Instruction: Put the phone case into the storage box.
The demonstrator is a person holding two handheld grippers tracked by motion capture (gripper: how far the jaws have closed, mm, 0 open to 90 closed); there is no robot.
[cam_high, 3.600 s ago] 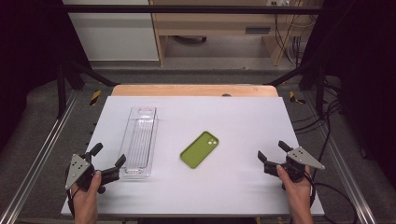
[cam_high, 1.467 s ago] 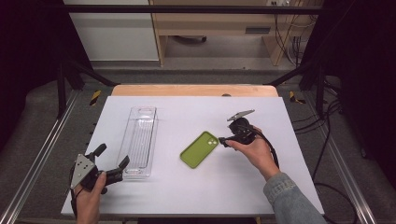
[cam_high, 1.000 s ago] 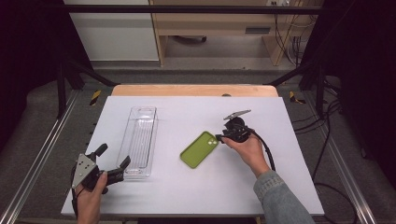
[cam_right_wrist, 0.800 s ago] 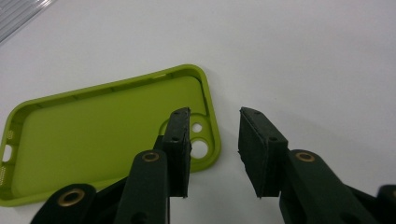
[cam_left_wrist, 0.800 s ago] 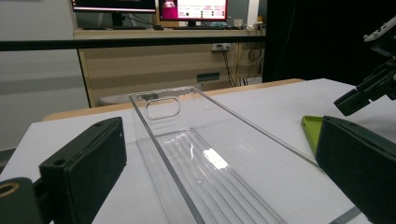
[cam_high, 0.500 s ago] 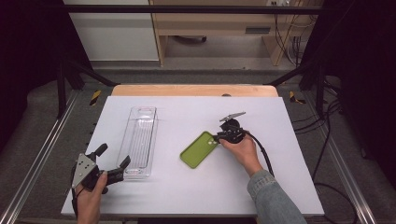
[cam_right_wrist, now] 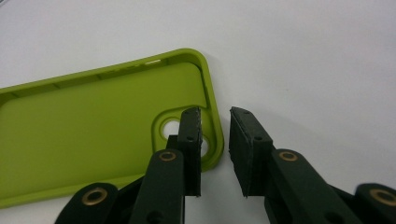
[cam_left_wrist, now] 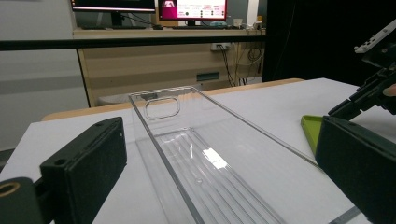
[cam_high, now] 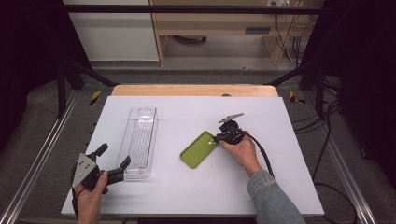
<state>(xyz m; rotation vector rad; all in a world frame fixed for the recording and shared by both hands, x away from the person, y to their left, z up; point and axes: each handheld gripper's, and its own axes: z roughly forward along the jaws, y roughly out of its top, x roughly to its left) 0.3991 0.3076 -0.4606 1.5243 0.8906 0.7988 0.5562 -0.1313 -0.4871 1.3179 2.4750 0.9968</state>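
Two hand-held grippers work over a smooth white bench (cam_high: 280, 186). Left hand-held gripper (cam_high: 112, 163): black jaws spread wide, resting at the near left corner, just beside the near end of a clear, ribbed plastic tray (cam_high: 138, 141), long and rectangular with a slot handle. Centre: a lime-green phone case (cam_high: 198, 149), soft-looking, rounded corners, inside facing up. Right hand-held gripper (cam_right_wrist: 215, 126): jaws narrowly parted, straddling the case's raised rim beside the camera cut-out, one inside, one outside.
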